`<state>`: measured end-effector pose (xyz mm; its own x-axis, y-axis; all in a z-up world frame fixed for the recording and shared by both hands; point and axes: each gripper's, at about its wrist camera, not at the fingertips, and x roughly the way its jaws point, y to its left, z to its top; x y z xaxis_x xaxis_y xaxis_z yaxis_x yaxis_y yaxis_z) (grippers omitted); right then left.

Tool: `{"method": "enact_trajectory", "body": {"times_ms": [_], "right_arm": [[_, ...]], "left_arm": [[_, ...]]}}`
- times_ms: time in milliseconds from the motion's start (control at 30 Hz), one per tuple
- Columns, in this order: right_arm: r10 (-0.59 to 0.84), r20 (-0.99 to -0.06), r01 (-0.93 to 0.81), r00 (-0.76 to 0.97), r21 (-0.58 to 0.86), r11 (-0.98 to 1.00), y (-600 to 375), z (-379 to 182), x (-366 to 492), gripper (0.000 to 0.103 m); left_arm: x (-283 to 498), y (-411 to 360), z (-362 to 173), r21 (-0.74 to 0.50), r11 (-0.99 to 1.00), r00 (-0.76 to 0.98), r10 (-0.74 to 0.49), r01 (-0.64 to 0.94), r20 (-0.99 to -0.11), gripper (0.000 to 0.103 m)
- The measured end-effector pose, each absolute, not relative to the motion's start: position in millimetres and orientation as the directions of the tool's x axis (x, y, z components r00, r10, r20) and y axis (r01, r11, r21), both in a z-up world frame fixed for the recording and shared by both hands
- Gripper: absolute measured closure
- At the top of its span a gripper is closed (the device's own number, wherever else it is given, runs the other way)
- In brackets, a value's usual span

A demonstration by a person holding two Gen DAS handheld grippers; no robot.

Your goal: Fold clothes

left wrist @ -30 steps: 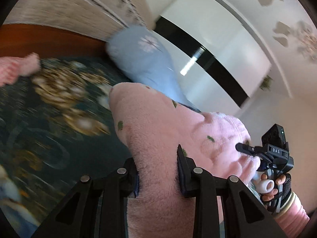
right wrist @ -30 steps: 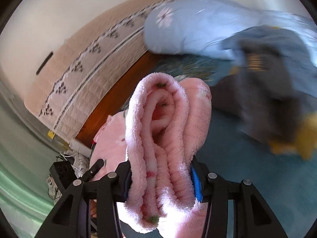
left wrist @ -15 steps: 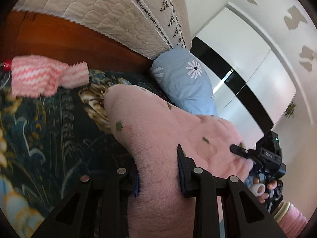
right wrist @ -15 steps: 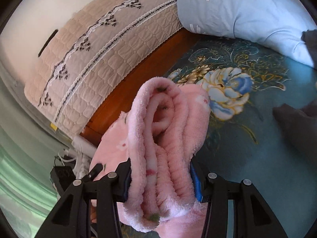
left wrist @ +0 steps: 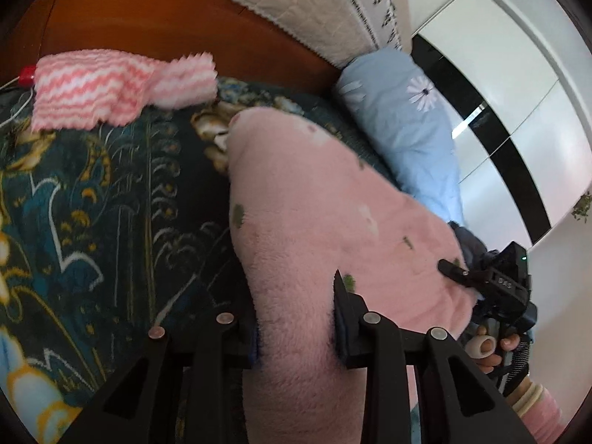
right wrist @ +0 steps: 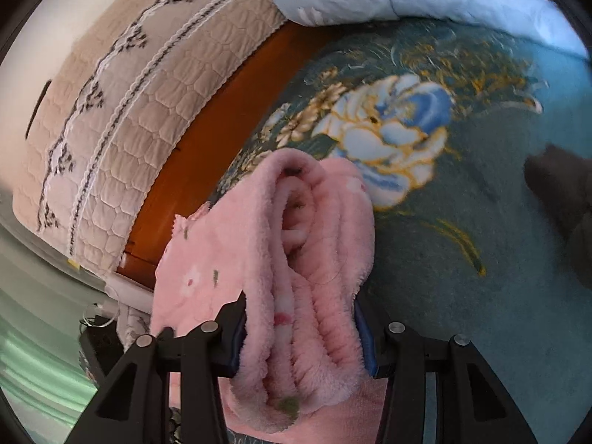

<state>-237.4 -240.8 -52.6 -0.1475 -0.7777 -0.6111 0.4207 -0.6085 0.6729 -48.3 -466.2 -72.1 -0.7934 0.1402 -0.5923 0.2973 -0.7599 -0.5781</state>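
A folded pink fleece garment (left wrist: pixel 325 214) with small flower prints hangs between both grippers above the dark floral bedspread (left wrist: pixel 111 203). My left gripper (left wrist: pixel 296 325) is shut on one end of it. My right gripper (right wrist: pixel 299 333) is shut on the other end, where the pink fleece garment (right wrist: pixel 310 259) bunches in several thick layers. The right gripper (left wrist: pixel 492 288) and the hand holding it also show at the right of the left wrist view. The fingertips of both grippers are buried in the fleece.
A folded pink-and-white zigzag cloth (left wrist: pixel 96 88) lies near the wooden headboard (left wrist: pixel 148 26). A light blue pillow (left wrist: pixel 403 125) sits at the head of the bed. A dark garment (right wrist: pixel 562 199) lies on the bedspread (right wrist: pixel 462 277) to the right. A white wardrobe (left wrist: pixel 518 92) stands beyond.
Both grippers have carried the pink garment down and toward the headboard. The zigzag cloth now looms larger in the left wrist view; the dark clothes have slid to the right edge of the right wrist view.
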Motion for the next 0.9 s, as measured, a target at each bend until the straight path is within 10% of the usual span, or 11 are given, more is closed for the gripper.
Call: {"method": "enact_trajectory", "body": {"times_ms": [533,900], "right_arm": [[-0.665,-0.671,0.62,-0.327,0.378,-0.687,-270.3,43.5,-207.5,0.048],[-0.527,-0.794,0.606,-0.302,0.266,-0.749,-322.6,-9.5,-226.2,0.049]], "left_arm": [[-24.7,-420.5,-10.1,-0.467,-0.839,-0.817,0.047,0.28,-0.574,0.057],[-25.6,-423.0,-47.9,-0.468,-0.81,-0.763,0.039,0.354,-0.645,0.056]]}}
